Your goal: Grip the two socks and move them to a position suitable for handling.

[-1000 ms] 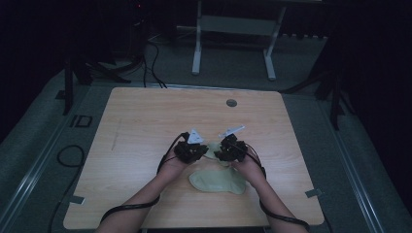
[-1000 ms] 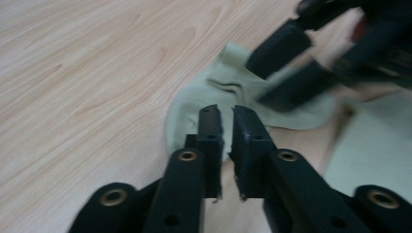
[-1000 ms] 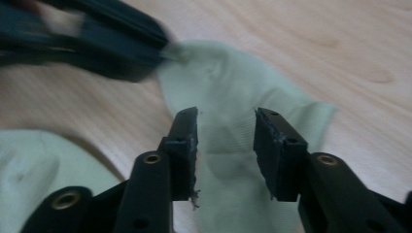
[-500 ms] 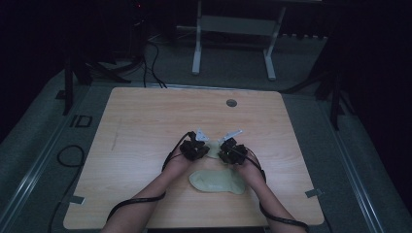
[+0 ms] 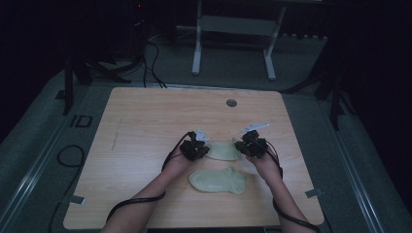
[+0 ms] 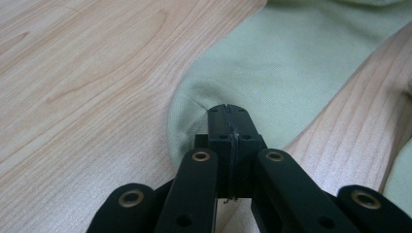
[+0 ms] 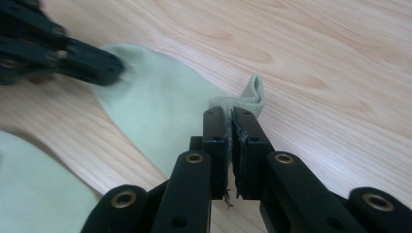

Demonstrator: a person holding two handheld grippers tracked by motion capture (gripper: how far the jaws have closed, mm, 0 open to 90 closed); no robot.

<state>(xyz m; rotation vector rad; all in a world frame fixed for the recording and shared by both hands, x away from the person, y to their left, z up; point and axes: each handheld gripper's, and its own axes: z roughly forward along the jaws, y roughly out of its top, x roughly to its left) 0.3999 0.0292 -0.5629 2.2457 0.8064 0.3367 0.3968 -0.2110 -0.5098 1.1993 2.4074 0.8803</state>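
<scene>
Two pale green socks are on the wooden table [image 5: 145,121]. The far sock [image 5: 222,151] stretches between my two grippers. My left gripper [image 5: 197,147] is shut on its rounded toe end [image 6: 194,104], with the jaws pressed together at the fabric's edge. My right gripper [image 5: 252,144] is shut on its ribbed cuff [image 7: 243,102], which bunches up past the jaw tips. The sock body [image 7: 155,107] runs from there to the left gripper [image 7: 63,53]. The second sock [image 5: 217,180] lies flat nearer the person, between the forearms.
A round grommet [image 5: 231,103] sits in the table near its far edge. Cables trail from both grippers over the front edge. A metal stand [image 5: 233,29] is on the floor beyond the table. The near sock [image 7: 34,194] lies close to the held one.
My right gripper has moved to the right, drawing the held sock out between the two grippers. The left gripper has barely moved. The near sock stays where it was.
</scene>
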